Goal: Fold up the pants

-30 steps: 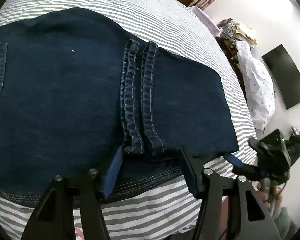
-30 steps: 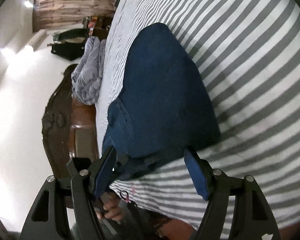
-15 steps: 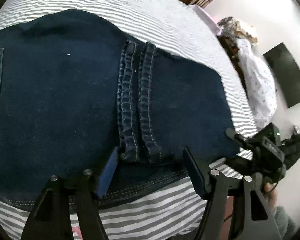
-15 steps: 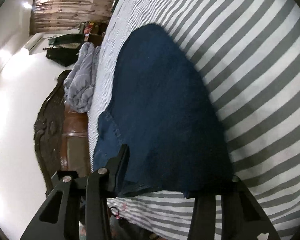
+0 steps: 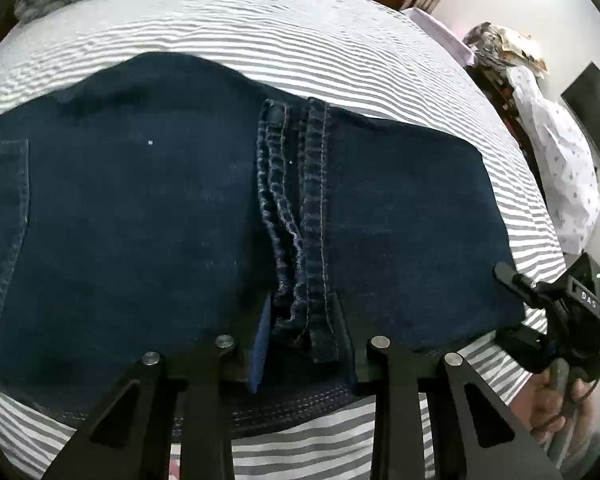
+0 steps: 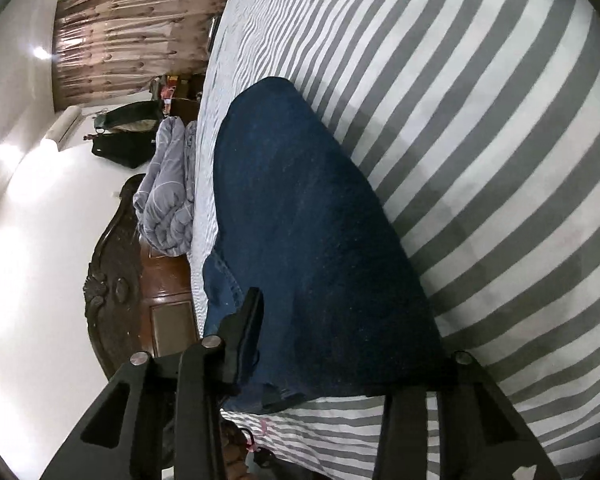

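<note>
Dark pants (image 5: 148, 220) lie folded across the striped bed (image 5: 300, 40), filling mid-frame. Left gripper (image 5: 304, 344) has just closed, its fingers pinching the stacked hems at lower centre. Right gripper (image 6: 340, 364), also closing, clamps the pants' folded edge.

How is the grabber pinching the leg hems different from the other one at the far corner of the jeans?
The left gripper clamps the stacked leg hems, while the right gripper grips the folded corner of the jeans. The left gripper's blue pad shows; the right gripper's fingers are partly hidden by denim. Both have just been closing on cloth at the striped bed's near edge.
</note>
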The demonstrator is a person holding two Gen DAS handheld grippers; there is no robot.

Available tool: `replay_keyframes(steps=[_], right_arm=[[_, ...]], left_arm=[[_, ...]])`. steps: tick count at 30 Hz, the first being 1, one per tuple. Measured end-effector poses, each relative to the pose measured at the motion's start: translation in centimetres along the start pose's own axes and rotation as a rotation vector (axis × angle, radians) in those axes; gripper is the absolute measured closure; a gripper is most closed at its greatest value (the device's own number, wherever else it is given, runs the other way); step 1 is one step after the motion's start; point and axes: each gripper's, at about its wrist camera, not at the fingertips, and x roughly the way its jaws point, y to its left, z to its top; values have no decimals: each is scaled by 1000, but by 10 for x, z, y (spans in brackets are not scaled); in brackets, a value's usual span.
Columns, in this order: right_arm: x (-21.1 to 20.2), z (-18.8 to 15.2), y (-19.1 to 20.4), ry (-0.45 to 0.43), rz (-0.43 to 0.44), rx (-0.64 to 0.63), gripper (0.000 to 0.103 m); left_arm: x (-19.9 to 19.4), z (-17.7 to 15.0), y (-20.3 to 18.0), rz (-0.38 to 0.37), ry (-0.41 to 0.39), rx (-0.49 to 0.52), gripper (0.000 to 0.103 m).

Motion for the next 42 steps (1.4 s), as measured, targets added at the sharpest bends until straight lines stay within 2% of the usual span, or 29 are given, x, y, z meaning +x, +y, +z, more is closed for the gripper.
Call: replay_keyframes(steps=[1,4,14,22,24,27,30,32,34,37,39,41,42], right_arm=[[0,-1,2,5,-12,-10,86],[-5,-1,7,11,-5,-17,88],[-4,-13,52,41,37,-95,89],[20,-34,74,110,47,-158,90],[36,-42,67,147,15,-145,91],[60,-52,41,206,-94,-113,90],[62,-54,29,200,-71,-74,91],[60,-55,34,198,-73,-93,91],[62,-56,41,206,-84,-121,91],[67,-55,51,213,-161,-202,91],[67,-54,54,206,-195,-210,91],[66,-56,60,199,-228,-227,88],[66,-57,63,203,-240,-236,83]], left_arm=[[-2,1,3,13,-7,0,86],[-8,5,12,-31,-4,-43,86],[-36,9,34,-52,-55,-39,86],[-60,10,59,2,-104,-25,86],[-50,3,66,27,-82,-18,86],[-19,-5,85,46,7,-77,86],[-19,-4,87,21,-12,-95,86],[-20,-1,82,35,-8,-68,86],[-27,-5,81,50,-37,-18,86],[-21,-11,78,67,-28,18,86],[-18,-13,71,85,-31,35,86],[-18,-13,73,95,-35,48,84],[-17,-12,72,105,-37,56,81]])
